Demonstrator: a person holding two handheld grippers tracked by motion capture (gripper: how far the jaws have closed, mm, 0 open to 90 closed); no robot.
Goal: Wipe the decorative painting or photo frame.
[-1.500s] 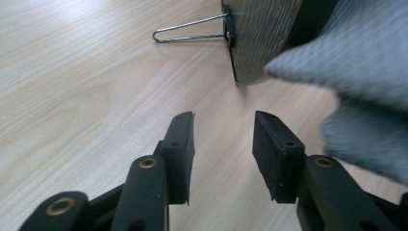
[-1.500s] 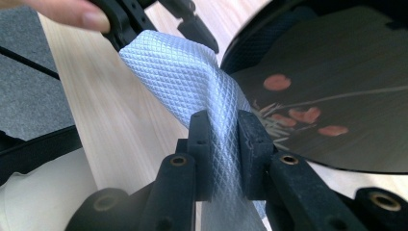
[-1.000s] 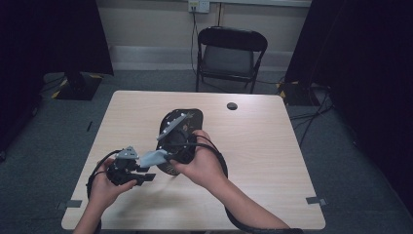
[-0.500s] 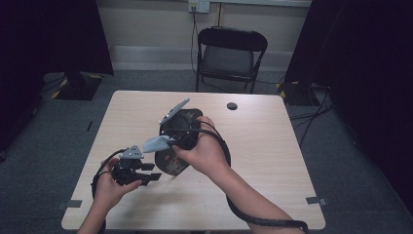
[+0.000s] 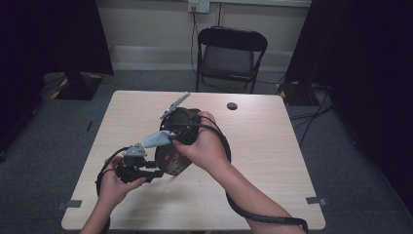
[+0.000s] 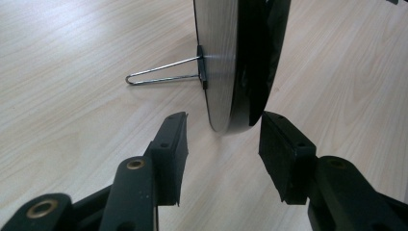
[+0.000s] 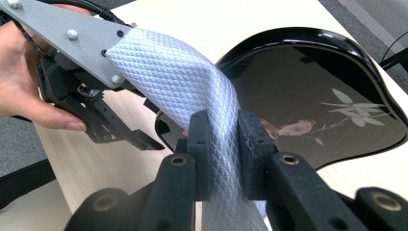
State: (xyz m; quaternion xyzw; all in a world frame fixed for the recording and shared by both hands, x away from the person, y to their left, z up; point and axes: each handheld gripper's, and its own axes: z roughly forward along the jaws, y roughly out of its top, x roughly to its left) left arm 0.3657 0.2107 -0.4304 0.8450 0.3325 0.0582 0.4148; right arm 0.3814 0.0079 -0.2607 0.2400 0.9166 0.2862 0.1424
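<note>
A: How do the jaws of the right gripper [image 7: 224,132] stand?

B: Nearly together, clenched on a pale blue cloth [image 7: 192,82] with a quilted diamond weave. In the right gripper view the cloth runs up between the two black pads and away to the upper left, where it meets the grey plate on top of the left gripper [image 7: 144,139].

A: And the left one?

B: In its own view the left gripper [image 6: 222,144] is partly open, and its jaws have just been closing a little. The lower rim of a black lacquered plaque [image 6: 231,62] hangs in the gap between them, edge-on, but neither pad presses on it (there is bare table on both sides of the rim), so the gripper is released.

A: Where does the plaque sit in the scene?

B: From the high view the plaque [image 5: 171,158] stands tilted near the middle of the wooden table [image 5: 272,151], just right of the left gripper [image 5: 155,174] and under the right hand [image 5: 204,144]. Its glossy dark face shows a painted spray of pale leaves in the right gripper view. On its back a thin wire stand [image 6: 161,77] folds out to the left.

A: And the cloth?

B: The cloth [image 5: 158,138] stretches between the two grippers, above the plaque's top edge; the right gripper [image 5: 168,130] holds its far end.

A: Anything else about?

B: A small dark round thing [image 5: 232,106] lies on the far part of the table, well apart, and a black folding chair [image 5: 231,53] stands beyond the far edge.
</note>
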